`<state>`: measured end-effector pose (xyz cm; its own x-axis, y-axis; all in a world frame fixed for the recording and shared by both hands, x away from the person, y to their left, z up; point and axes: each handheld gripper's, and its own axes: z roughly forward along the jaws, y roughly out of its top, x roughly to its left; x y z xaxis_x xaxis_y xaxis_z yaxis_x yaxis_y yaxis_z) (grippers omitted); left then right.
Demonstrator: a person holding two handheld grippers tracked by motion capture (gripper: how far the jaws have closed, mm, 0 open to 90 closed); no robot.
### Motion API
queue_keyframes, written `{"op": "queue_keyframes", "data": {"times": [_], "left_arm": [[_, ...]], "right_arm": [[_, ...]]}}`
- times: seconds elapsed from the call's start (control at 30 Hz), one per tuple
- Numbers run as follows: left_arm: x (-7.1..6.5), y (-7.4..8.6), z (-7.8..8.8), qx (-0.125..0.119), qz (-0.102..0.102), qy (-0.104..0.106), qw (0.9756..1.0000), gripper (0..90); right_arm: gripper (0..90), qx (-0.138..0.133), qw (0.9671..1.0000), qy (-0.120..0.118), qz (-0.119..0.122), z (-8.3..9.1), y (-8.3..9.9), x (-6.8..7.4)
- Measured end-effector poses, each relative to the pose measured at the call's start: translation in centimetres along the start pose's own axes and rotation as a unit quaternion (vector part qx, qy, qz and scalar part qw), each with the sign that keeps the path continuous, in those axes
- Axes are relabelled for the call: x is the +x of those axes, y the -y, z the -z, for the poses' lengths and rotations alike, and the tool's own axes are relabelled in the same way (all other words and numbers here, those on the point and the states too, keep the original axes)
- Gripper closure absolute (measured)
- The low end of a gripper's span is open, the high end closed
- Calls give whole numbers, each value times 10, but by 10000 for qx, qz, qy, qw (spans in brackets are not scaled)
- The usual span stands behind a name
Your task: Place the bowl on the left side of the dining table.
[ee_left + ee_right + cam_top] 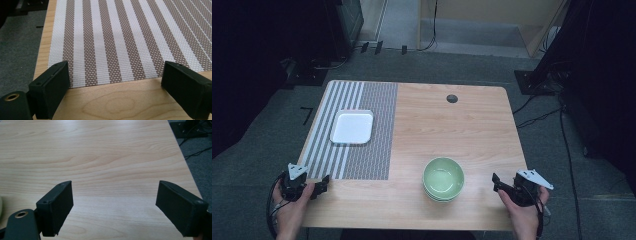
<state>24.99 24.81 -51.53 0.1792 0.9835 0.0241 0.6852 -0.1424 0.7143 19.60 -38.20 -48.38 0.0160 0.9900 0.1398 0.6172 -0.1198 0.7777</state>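
Note:
A stack of green bowls stands near the front of the wooden table, right of centre. A white square plate lies on a brown and white striped placemat at the left. My left gripper hovers at the table's front left corner, open, its jaws wide apart over the placemat's near edge. My right gripper is held at the front right, open, with bare wood between its jaws. The bowls sit to its left.
A round dark cable hole marks the table's far side. Dark stands and cables lie on the grey floor around the table. A sliver of bowl rim shows at the left edge of the right gripper view.

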Motion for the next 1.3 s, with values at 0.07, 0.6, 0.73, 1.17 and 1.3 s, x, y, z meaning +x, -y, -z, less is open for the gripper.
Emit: {"op": "queue_keyframes", "data": {"times": [0.07, 0.6, 0.73, 1.17, 1.3], "left_arm": [[2, -1, 2, -51, 148, 79, 9998, 79], [-10, -15, 11, -229, 220, 223, 9992, 79], [-13, -19, 13, -252, 221, 282, 9990, 79], [-34, -32, 23, -454, 168, 486, 9976, 79], [-40, -35, 25, -478, 168, 557, 9972, 79]], "right_arm": [[142, 2, 9999, -146, 0, 1, -2, 6], [157, -213, 9974, -680, -56, 13, -15, 35], [155, -276, 9971, -704, -38, 18, -19, 43], [211, -387, 9958, -827, 115, 24, -23, 65], [221, -390, 9949, -923, 127, 24, -23, 70]]}}
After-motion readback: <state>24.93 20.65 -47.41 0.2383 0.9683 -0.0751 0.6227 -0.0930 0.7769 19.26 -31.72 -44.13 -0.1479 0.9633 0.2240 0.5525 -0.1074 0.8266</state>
